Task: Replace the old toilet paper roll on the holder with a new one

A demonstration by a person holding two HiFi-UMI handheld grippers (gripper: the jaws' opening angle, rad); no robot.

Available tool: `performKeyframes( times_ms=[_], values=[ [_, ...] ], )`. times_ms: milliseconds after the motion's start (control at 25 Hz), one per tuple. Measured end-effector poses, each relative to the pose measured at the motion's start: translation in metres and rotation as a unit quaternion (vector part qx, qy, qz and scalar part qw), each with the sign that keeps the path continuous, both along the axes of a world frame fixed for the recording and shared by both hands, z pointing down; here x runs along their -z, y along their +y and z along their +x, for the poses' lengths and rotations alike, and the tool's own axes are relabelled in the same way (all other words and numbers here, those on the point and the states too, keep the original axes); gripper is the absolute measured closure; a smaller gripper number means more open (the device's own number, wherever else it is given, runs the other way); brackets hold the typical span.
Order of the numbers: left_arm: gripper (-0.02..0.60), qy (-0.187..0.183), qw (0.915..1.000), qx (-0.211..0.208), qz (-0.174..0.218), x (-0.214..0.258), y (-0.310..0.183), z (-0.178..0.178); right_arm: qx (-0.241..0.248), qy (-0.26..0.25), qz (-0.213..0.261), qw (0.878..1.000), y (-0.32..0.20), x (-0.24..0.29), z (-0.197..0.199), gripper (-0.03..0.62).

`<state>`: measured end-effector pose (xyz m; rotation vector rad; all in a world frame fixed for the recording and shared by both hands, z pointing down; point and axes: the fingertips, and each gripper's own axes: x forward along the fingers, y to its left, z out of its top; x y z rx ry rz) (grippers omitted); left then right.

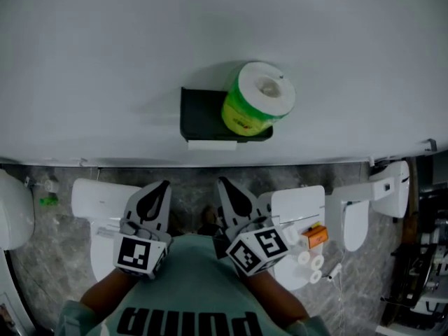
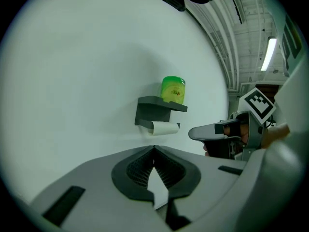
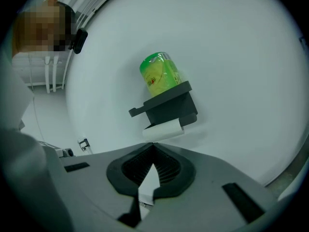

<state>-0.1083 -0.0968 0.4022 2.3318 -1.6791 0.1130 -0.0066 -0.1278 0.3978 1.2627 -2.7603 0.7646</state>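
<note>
A black wall holder (image 1: 199, 114) carries a new roll in green wrapping (image 1: 257, 98) standing on its top shelf. Under the shelf hangs the old roll (image 1: 211, 145), thin and white. Both grippers are below the holder and apart from it, pointing at the wall. My left gripper (image 1: 164, 185) is shut with nothing in it, and so is my right gripper (image 1: 221, 181). The left gripper view shows the holder (image 2: 157, 108), green roll (image 2: 173, 89) and old roll (image 2: 164, 127) beyond its closed tips (image 2: 154, 147). The right gripper view has the green roll (image 3: 160, 75) and old roll (image 3: 163, 129) just past its closed tips (image 3: 153, 144).
White toilets stand on the marble floor below, one at the left (image 1: 98, 201) and one at the right (image 1: 301, 208) with an orange item (image 1: 315, 236) on it. Another white fixture (image 1: 371, 198) is further right. The wall (image 1: 105, 68) around the holder is plain.
</note>
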Motion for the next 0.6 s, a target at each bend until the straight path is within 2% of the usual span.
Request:
performKeyframes(
  times_ms=[280,480,600],
  values=[
    [0.578,-0.034,0.9993,0.018,-0.002,-0.001,-0.01,0.007,0.05,-0.086,-0.024,0.995,-0.018,0.002,-0.004,0.591],
    [0.578,-0.043,0.9981,0.039,-0.02,-0.004,-0.016,0.011,0.095,-0.16,-0.058,0.981,-0.024,0.005,-0.009,0.591],
    [0.578,-0.048,0.9975,0.045,-0.026,-0.005,-0.019,0.015,0.111,-0.187,-0.08,0.973,-0.029,0.001,-0.011,0.589]
  ],
)
